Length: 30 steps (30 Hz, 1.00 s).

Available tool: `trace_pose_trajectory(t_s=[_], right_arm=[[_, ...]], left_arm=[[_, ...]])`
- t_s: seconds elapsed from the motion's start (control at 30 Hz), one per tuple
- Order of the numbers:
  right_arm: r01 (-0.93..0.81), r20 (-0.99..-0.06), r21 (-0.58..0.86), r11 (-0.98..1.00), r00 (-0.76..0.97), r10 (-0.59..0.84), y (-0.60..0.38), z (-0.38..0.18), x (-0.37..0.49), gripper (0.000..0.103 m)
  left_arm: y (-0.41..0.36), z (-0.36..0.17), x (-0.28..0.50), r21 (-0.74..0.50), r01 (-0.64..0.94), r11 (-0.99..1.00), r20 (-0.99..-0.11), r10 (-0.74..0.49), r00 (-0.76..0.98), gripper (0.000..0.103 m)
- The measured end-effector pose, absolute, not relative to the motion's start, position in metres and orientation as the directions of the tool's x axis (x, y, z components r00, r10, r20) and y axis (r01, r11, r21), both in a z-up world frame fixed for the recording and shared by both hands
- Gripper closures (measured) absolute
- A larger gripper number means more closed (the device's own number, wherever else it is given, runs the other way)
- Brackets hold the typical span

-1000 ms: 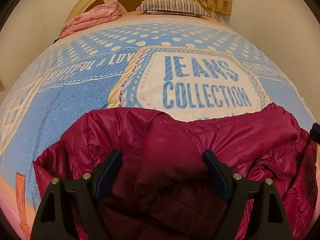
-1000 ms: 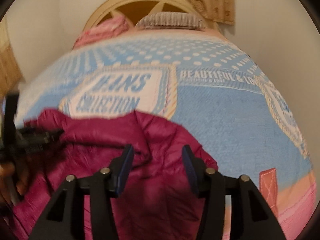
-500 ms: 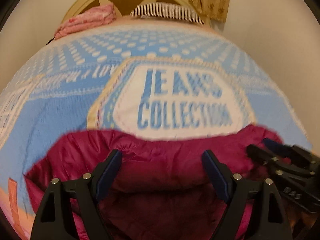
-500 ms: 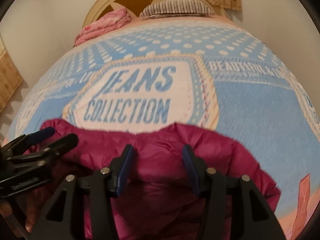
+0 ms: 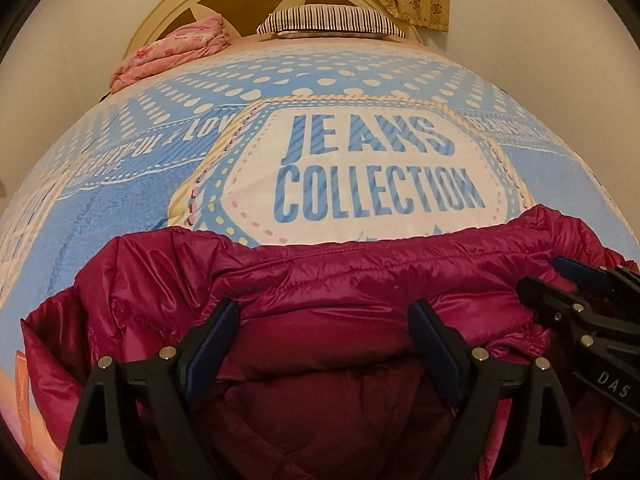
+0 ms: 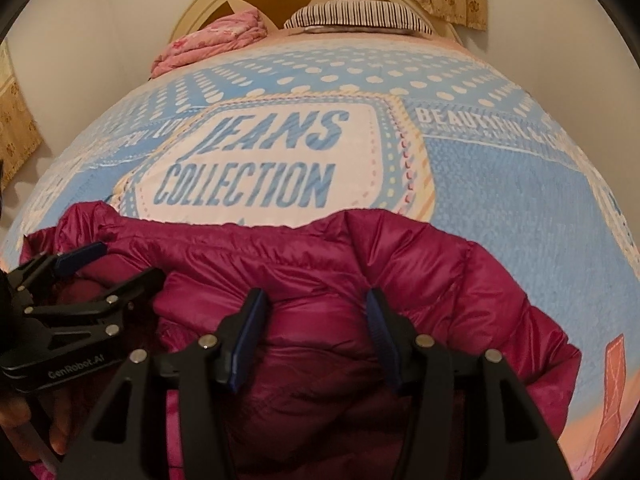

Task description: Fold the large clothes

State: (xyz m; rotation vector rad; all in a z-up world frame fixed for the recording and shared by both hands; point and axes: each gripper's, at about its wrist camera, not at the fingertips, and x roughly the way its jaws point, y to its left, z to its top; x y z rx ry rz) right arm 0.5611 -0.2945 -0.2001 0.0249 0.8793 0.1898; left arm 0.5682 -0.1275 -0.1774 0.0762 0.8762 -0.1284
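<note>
Magenta and shiny, the puffer jacket [image 5: 360, 292] lies bunched at the near edge of the bed [image 5: 120, 208], its far hem now a fairly straight line across the bottom of the white "JEANS COLLECTION" patch on the bedspread — a second ago that hem was lumpier, with a raised fold in the middle. In my left view the right gripper [image 5: 552, 276] has come in at the right side; a second ago only a sliver of it showed there. In my right view the left gripper [image 6: 132, 260] now sits sharp at the left side, where it was a blur before.

Both tools tilt steeply down toward the jacket. My left gripper's [image 5: 324, 344] jaws are spread wide and opening, with jacket fabric between them, but I see no pad pressing on it. My right gripper's [image 6: 316, 328] jaws stand about half apart and are opening too — padded fabric bulges up between them, apparently loose. A hand [image 6: 24, 428] shows at the lower left of the right view, under the left tool's body.

At the far edge sit a striped pillow [image 5: 332, 20] and a pink blanket [image 5: 172, 50].
</note>
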Motion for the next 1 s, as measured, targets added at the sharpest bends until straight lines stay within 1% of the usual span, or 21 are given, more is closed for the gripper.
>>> trace_pose_trajectory(t_s=[0.17, 0.37, 1.0], right_arm=[[-0.146, -0.76, 0.071, 0.987, 0.633, 0.149, -0.2922, -0.2048, 0.5624, 0.042], [-0.14, -0.762, 0.065, 0.988, 0.632, 0.14, -0.292, -0.2074, 0.5643, 0.039], [-0.143, -0.765, 0.05, 0.988, 0.631, 0.13, -0.2901, -0.2095, 0.5656, 0.038]], left_arm=[[-0.1282, -0.1798, 0.569, 0.02, 0.143, 0.989, -0.77, -0.076, 0.633, 0.014], [-0.1297, -0.181, 0.5686, 0.027, 0.142, 0.989, -0.771, -0.07, 0.632, 0.013], [-0.1336, -0.1844, 0.5713, 0.057, 0.141, 0.988, -0.773, -0.046, 0.633, 0.011]])
